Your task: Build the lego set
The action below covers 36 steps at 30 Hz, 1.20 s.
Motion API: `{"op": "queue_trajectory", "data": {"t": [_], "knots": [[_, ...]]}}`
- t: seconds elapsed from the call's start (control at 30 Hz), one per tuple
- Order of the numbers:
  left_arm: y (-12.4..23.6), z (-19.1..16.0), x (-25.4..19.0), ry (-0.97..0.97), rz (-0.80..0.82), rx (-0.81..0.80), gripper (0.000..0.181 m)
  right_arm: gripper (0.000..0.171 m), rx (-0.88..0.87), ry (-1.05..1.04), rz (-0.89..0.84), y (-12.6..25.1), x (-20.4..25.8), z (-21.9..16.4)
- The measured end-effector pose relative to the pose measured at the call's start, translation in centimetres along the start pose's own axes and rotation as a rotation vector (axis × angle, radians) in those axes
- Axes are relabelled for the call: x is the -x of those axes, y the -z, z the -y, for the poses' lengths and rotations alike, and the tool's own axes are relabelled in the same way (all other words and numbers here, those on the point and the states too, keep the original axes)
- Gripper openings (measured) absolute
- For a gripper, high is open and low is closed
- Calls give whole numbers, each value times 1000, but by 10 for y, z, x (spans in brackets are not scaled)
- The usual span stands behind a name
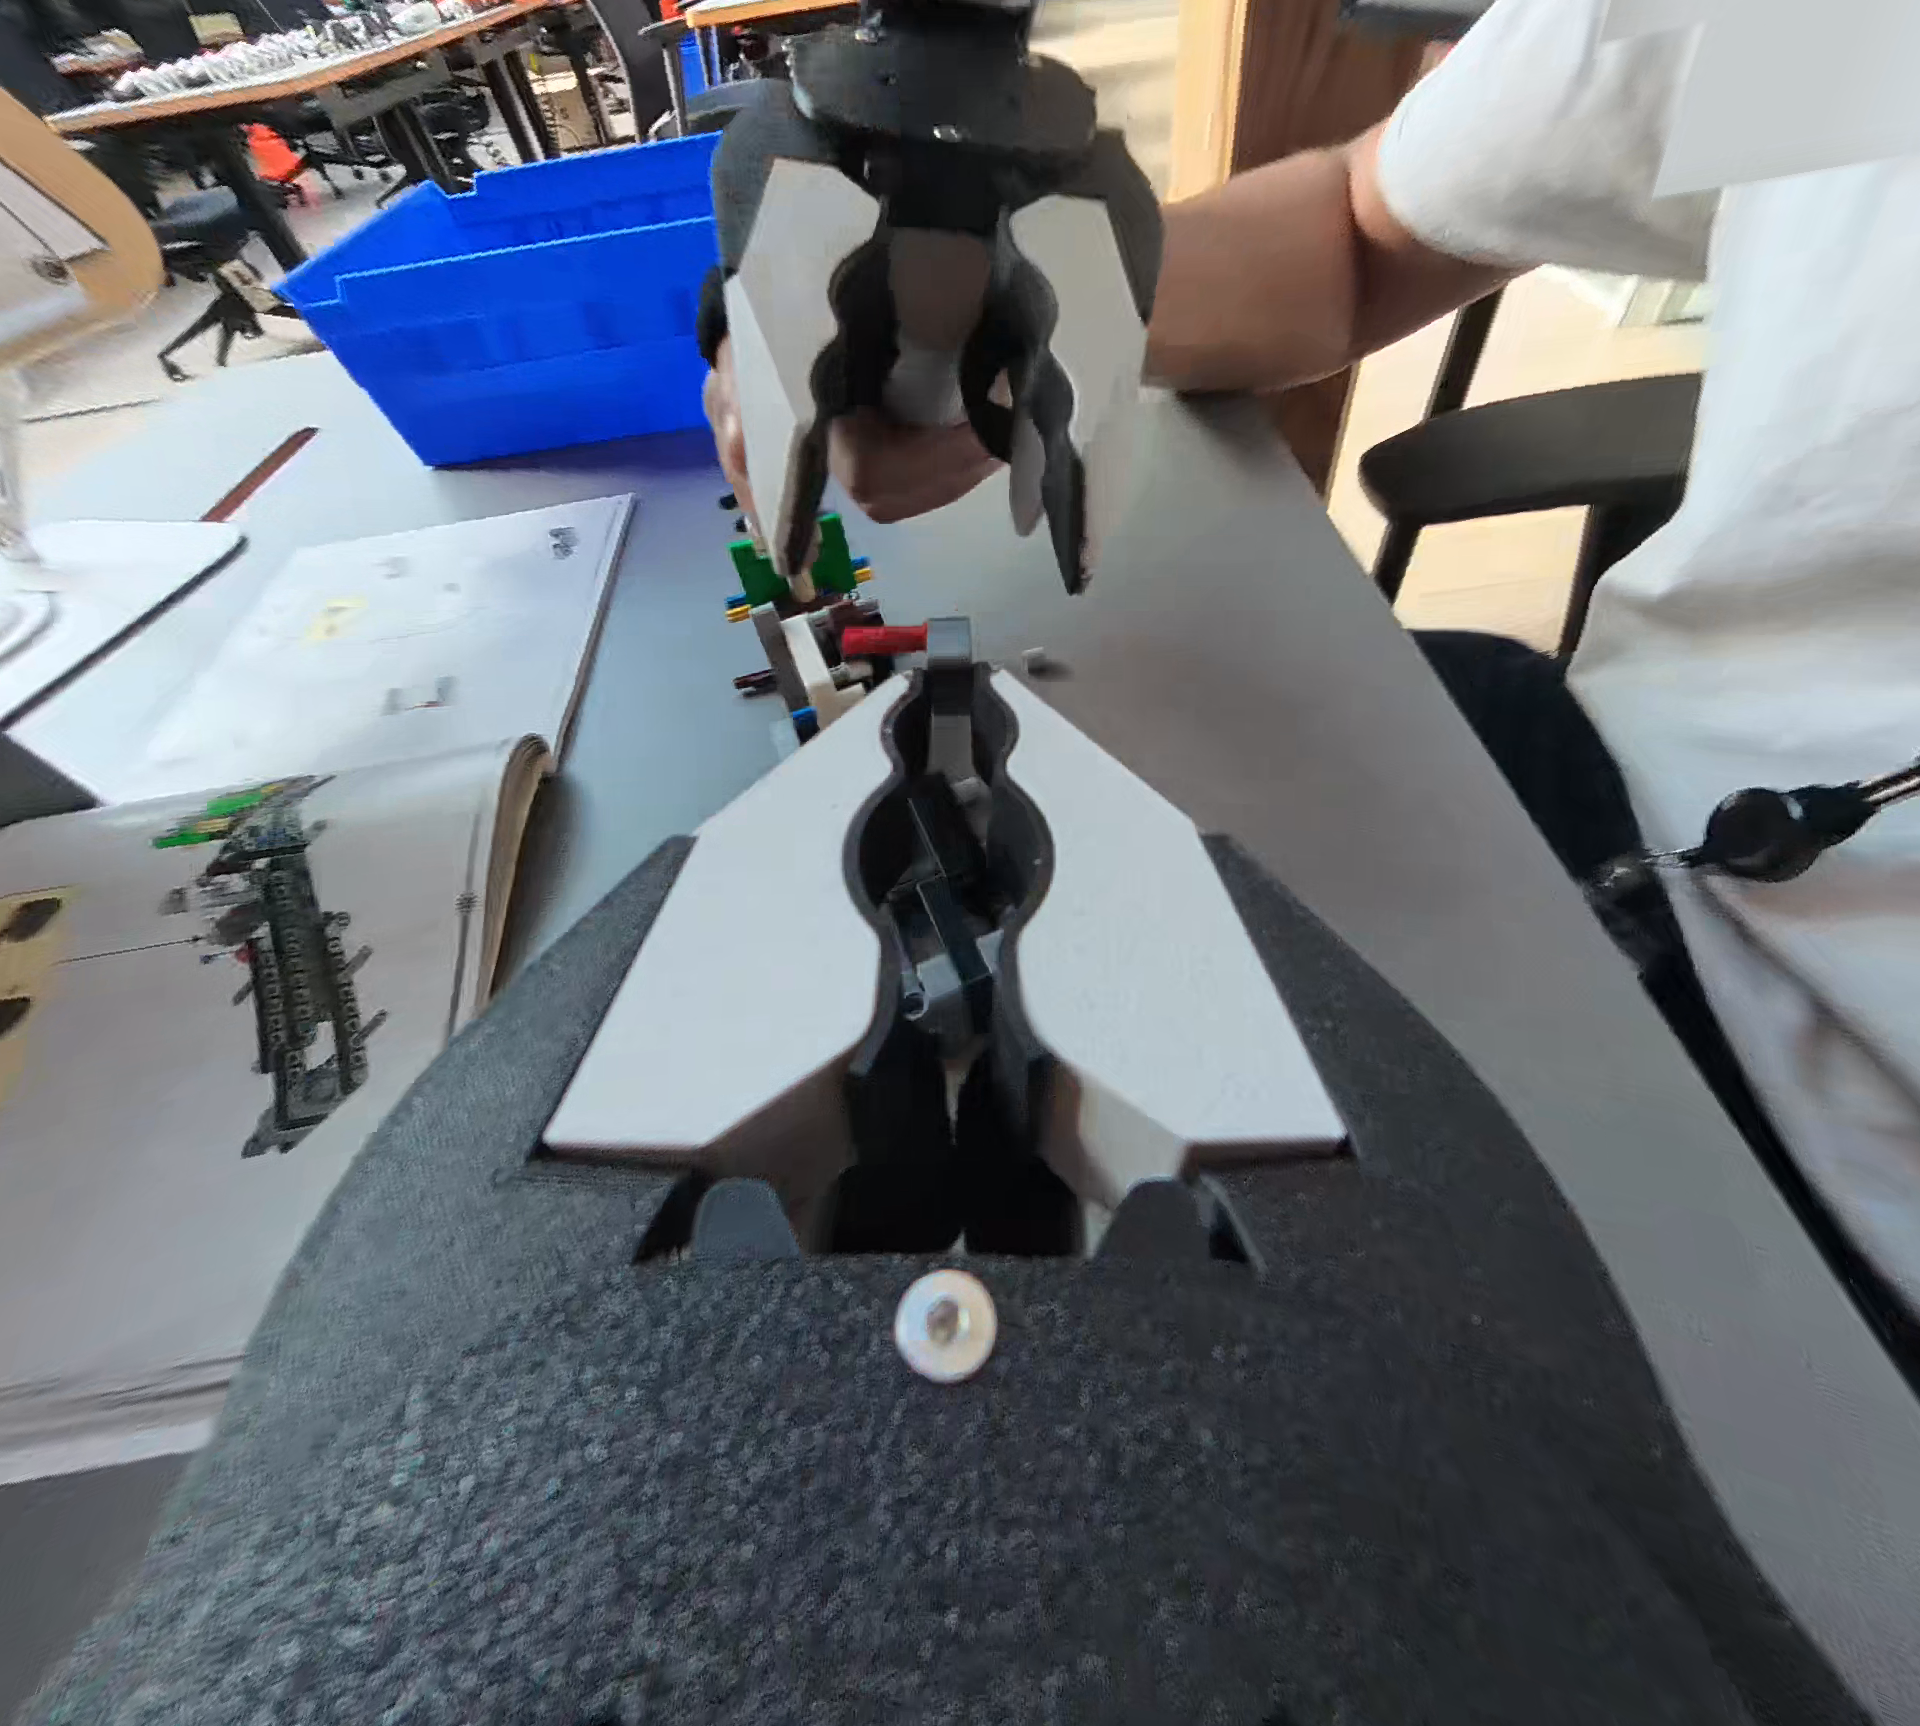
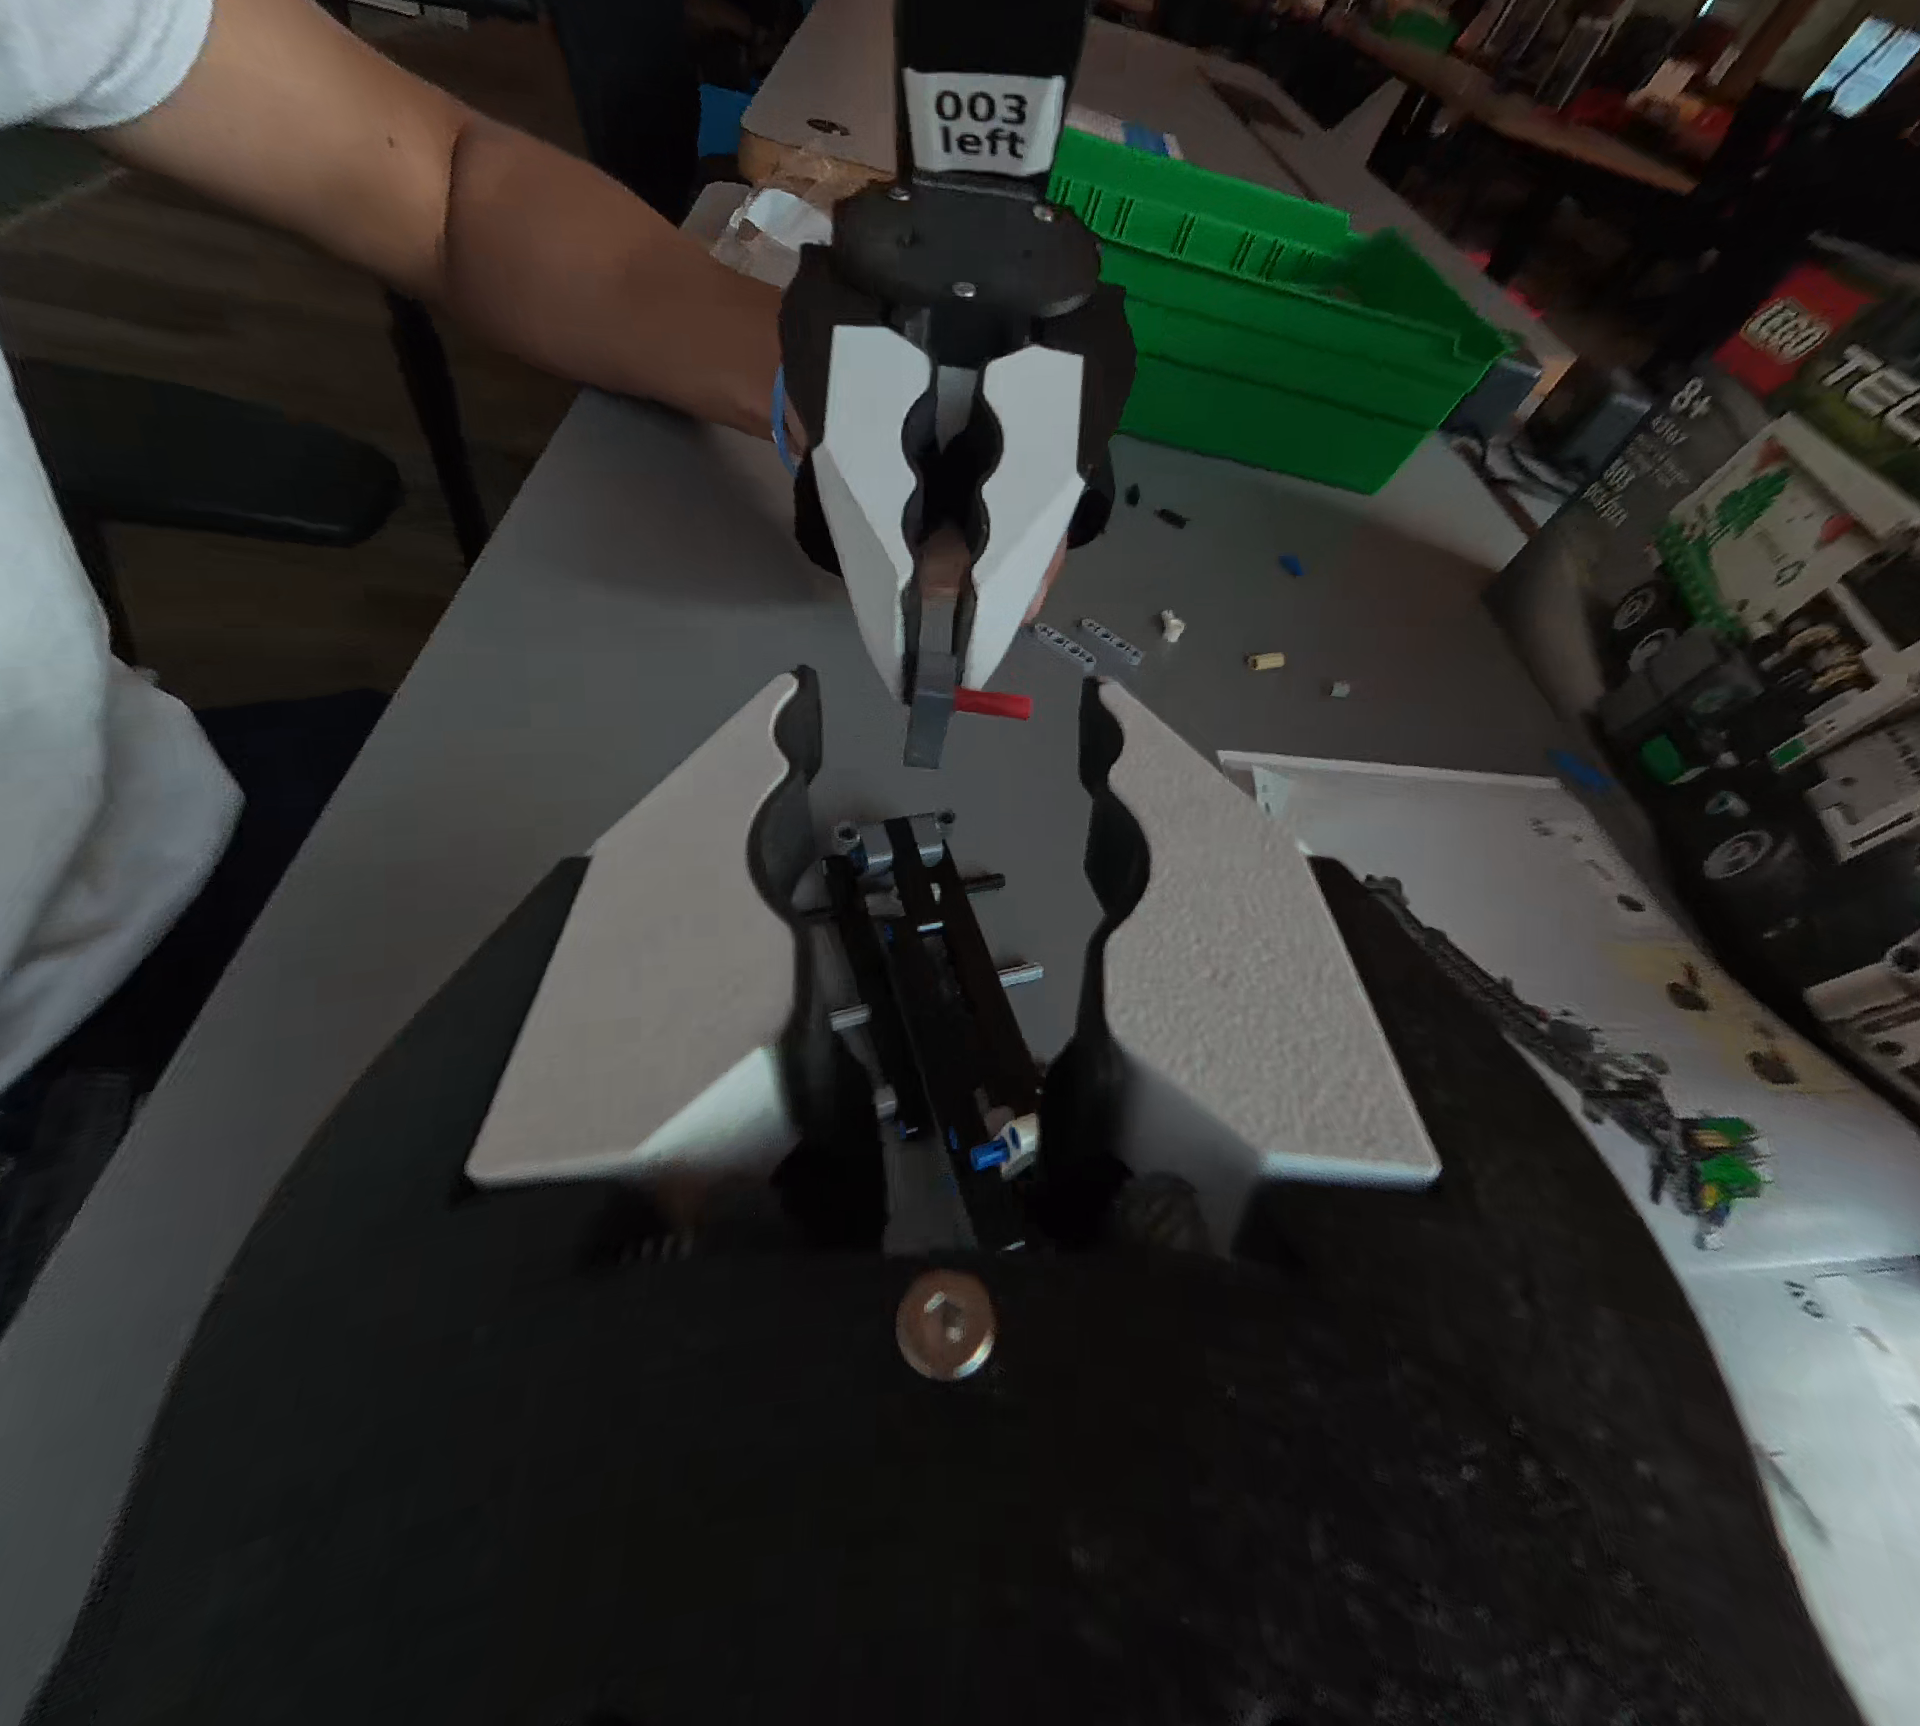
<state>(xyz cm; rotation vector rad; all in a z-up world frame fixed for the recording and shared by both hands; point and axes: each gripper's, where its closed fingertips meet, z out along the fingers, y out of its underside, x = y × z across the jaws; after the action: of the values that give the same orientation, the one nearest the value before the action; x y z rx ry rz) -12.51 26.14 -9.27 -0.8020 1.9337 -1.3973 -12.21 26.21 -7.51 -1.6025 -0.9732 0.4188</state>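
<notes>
Lego chassis, one long black-and-grey build with pins sticking out both sides, lies on the grey bench, sitting between the wide-spread fingers of the right tool, which grips nothing. Left to right in the right wrist view: one bare forearm resting on the bench edge, then the left tool pinched tight on one grey lego piece with one red pin poking sideways from it, held just above the chassis end, not touching. Past that, two grey beams and a few loose small parts scattered on the bench, one green bin behind, one open instruction booklet, one lego box at far right. In the left wrist view: the booklet at left, one blue bin, the right tool hanging tips-down over the green end of the build.
</notes>
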Motion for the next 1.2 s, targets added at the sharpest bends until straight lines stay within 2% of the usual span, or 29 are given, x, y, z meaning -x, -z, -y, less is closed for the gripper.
{"op": "queue_trajectory", "data": {"t": [0.07, 0.17, 0.37, 0.47, 0.97, 1.1, 1.2], "knots": [[-5, -6, 1, -74, 48, 38, 6, 50, 6, -76, 19, -3, -2, -5], [-9, -8, -3, -135, 68, 54, 6, 44, 62, -34, 32, -5, 0, -19], [-9, -3, -8, -129, 46, 25, 5, 37, 118, 62, 44, -9, 9, -28], [-10, -5, -11, -132, 35, 36, 6, 25, 70, 75, 32, -8, 9, -21], [-9, 3, -14, -128, 38, 12, 6, 23, 60, 117, 33, -6, 10, -14], [-6, 3, -5, -82, 67, 12, 6, 23, 53, -13, 33, -8, 1, -15], [0, 6, 11, 8, 118, -5, 6, 30, 32, -35, -63, 0, -20, -12]]}}
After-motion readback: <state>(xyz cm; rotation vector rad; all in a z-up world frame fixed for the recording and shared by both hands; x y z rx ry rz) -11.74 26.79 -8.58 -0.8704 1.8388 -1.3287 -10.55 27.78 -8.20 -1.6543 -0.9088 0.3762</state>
